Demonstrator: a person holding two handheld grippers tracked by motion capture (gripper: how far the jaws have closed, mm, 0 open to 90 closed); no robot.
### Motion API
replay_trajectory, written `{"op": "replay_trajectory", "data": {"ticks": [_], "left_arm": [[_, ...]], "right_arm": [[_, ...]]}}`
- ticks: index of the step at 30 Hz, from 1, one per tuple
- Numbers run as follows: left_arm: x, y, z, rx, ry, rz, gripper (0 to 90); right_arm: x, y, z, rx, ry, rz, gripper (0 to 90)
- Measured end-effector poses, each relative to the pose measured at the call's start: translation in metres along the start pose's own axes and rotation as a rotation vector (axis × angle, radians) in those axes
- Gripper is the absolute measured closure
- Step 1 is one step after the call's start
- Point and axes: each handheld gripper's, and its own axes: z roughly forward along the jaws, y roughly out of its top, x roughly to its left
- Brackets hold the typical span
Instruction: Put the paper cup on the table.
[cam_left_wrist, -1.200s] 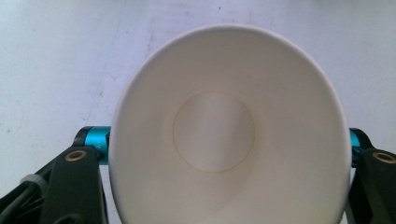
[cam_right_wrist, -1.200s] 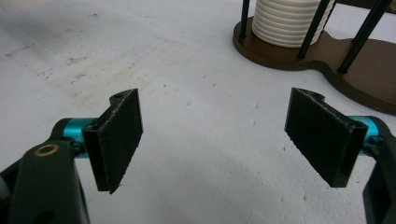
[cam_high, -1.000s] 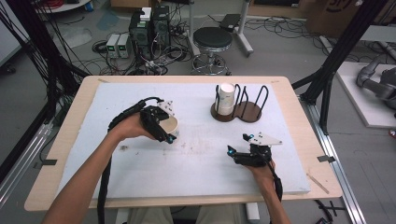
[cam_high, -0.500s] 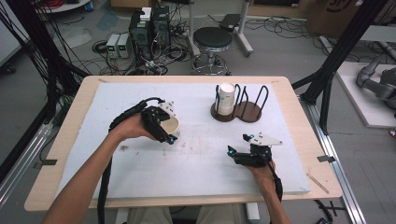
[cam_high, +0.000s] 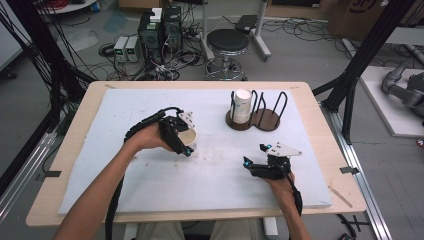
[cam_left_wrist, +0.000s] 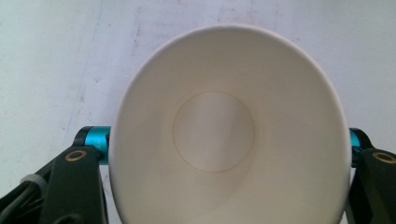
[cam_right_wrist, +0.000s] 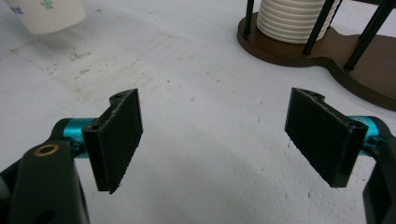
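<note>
Jaws of the left gripper (cam_high: 186, 145) are clamping a paper cup (cam_high: 188, 138) from both sides, holding it at centre-left of the high view, mouth turned toward its own camera, probably for carrying toward the stack of cups (cam_high: 242, 106) in the wooden rack (cam_high: 264, 120) at upper centre. Jaws of the right gripper (cam_high: 256, 155) are standing wide with nothing between, waiting at lower right over the white mat (cam_high: 310, 165), likely keeping clear.
</note>
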Motion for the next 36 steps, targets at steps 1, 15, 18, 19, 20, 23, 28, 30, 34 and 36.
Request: {"op": "replay_trajectory", "data": {"ticks": [1,15,18,19,20,23,28,30,34,36], "left_arm": [[0.0,0.0,0.002,0.002,0.001,0.0,29.7],[0.002,0.009,0.027,0.07,-0.001,0.012,29.3],[0.001,0.011,0.03,0.068,0.002,0.015,28.9],[0.001,0.011,0.03,0.06,0.002,0.012,28.6],[0.001,0.011,0.031,0.056,0.001,0.01,28.5],[0.001,0.008,0.031,0.041,0.003,0.0,27.3],[0.002,0.005,0.033,0.027,-0.005,-0.016,24.8],[0.002,0.005,0.034,0.026,-0.012,-0.018,24.2],[0.001,0.004,0.036,0.024,-0.028,-0.019,23.3],[0.002,0.004,0.036,0.026,-0.034,-0.019,23.2]], "right_arm": [[0.0,0.0,0.0,-0.001,0.001,-0.002,19.6],[0.0,0.0,0.0,-0.003,0.004,-0.003,19.6],[0.0,0.0,0.0,0.002,0.0,-0.003,19.7],[0.0,0.0,0.0,0.003,-0.001,-0.002,19.6],[0.0,0.0,0.0,0.003,-0.003,-0.009,19.6],[0.0,0.0,0.0,0.0,-0.001,-0.006,19.6],[0.0,0.0,0.0,0.004,0.0,0.001,19.7],[0.0,0.0,0.0,0.0,0.0,-0.007,19.6],[0.0,0.0,0.0,0.001,0.002,-0.003,19.6],[0.0,0.0,0.0,0.001,0.003,-0.003,19.6]]}}
